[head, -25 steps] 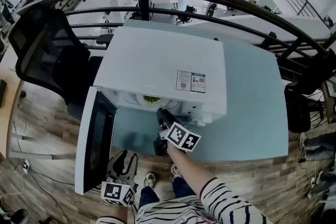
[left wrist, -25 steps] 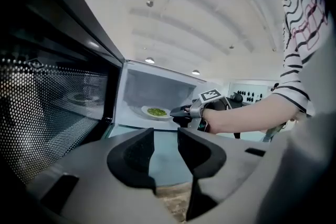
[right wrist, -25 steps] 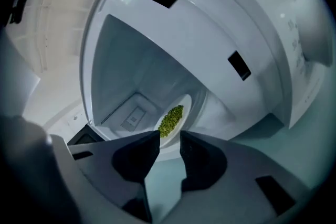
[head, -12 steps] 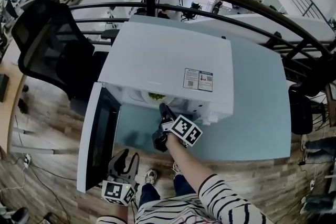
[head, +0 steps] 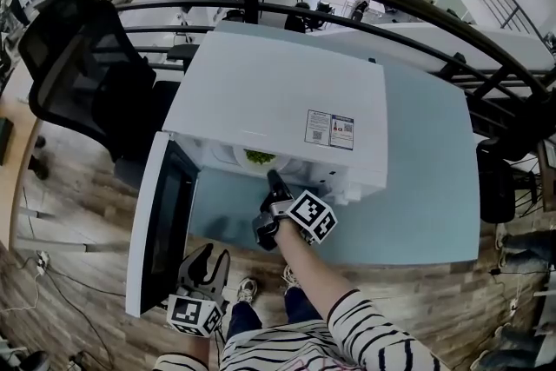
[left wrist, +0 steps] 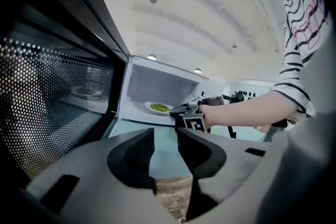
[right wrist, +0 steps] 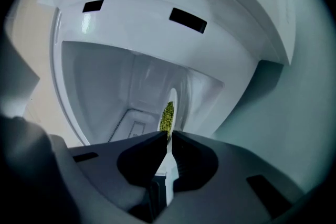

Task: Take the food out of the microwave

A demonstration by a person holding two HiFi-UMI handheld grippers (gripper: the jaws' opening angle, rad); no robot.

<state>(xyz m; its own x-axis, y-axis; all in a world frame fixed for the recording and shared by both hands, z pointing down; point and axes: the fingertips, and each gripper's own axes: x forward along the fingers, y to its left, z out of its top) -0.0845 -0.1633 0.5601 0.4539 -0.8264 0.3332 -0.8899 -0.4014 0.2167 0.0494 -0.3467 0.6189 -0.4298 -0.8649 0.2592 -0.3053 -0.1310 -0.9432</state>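
The right gripper [right wrist: 169, 135], rolled on its side at the mouth of the boxy white microwave oven [head: 278, 100], has its black jaws closing on the near rim of a white round plate [right wrist: 175, 99], which shows edge-on as a thin strip between them. The plate carries a heap of small green food [right wrist: 167, 115] and sits inside the oven cavity. The left gripper [left wrist: 165, 134] hangs low beside the oven's open dark-windowed door [head: 156, 230], jaws wide apart with nothing between them, at the near edge of the pale blue-green table [head: 426, 187].
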